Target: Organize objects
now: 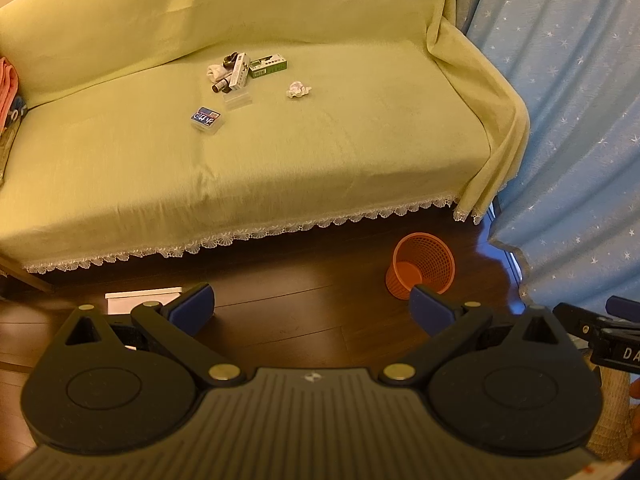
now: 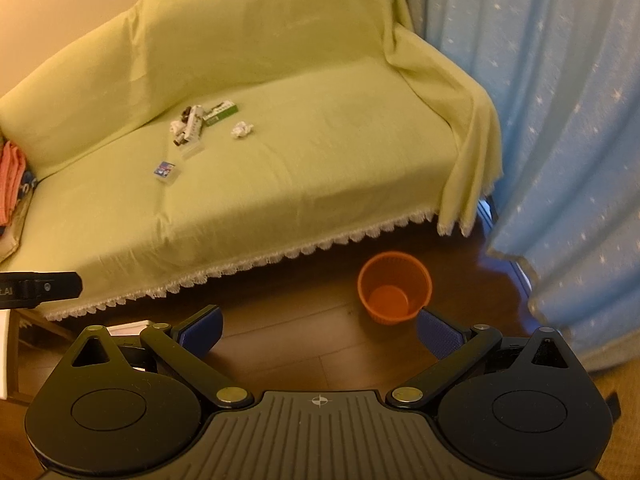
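Note:
Small items lie on a sofa seat under a green cover [image 1: 280,152]: a blue-labelled clear case [image 1: 207,119], a green box [image 1: 268,65], a white box [image 1: 239,71], a dark tube [image 1: 221,85] and a crumpled paper ball [image 1: 297,89]. The right wrist view shows the same case [image 2: 165,171], green box [image 2: 221,113] and paper ball [image 2: 241,129]. My left gripper [image 1: 312,312] is open over the wooden floor, well short of the sofa. My right gripper [image 2: 318,334] is also open and holds nothing, near an orange mesh basket [image 2: 394,294].
The orange basket [image 1: 420,266] stands on the dark floor in front of the sofa's right end. Blue star-patterned curtains [image 1: 572,120] hang at the right. Pink cloth [image 1: 8,88] lies on the sofa's left end. A white box [image 1: 140,298] sits on the floor at left.

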Action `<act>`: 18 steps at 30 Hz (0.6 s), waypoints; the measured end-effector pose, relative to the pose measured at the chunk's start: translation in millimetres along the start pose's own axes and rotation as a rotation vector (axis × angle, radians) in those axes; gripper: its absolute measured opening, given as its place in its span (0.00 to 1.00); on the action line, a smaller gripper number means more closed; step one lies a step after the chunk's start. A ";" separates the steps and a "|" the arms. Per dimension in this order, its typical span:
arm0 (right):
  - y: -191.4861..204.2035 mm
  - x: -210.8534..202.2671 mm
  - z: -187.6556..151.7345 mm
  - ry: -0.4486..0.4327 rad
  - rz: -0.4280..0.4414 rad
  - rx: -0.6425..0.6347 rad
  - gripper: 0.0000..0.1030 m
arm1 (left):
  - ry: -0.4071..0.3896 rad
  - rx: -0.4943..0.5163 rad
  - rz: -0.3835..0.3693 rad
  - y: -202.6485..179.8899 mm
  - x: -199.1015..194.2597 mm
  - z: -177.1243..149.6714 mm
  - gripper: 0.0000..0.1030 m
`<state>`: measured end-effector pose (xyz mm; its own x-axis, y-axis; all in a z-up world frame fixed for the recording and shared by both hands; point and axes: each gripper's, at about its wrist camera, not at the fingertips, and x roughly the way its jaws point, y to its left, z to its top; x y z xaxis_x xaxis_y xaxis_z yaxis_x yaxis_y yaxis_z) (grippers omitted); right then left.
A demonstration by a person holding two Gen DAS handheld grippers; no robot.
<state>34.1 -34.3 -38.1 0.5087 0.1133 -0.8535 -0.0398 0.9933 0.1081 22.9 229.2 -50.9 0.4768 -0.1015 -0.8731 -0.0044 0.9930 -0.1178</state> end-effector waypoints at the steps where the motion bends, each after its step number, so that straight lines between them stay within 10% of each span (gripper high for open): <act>1: -2.2 2.9 0.2 0.003 0.005 -0.006 0.98 | 0.001 -0.001 0.001 -2.9 2.1 2.6 0.99; 18: -19.7 93.9 26.3 0.037 -0.051 -0.082 0.91 | 0.031 0.159 -0.055 -27.1 84.4 34.6 0.99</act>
<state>105.3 -43.8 -107.0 0.4802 0.0618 -0.8750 -0.0858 0.9960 0.0232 93.6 195.8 -104.9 0.4454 -0.1558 -0.8817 0.1613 0.9826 -0.0921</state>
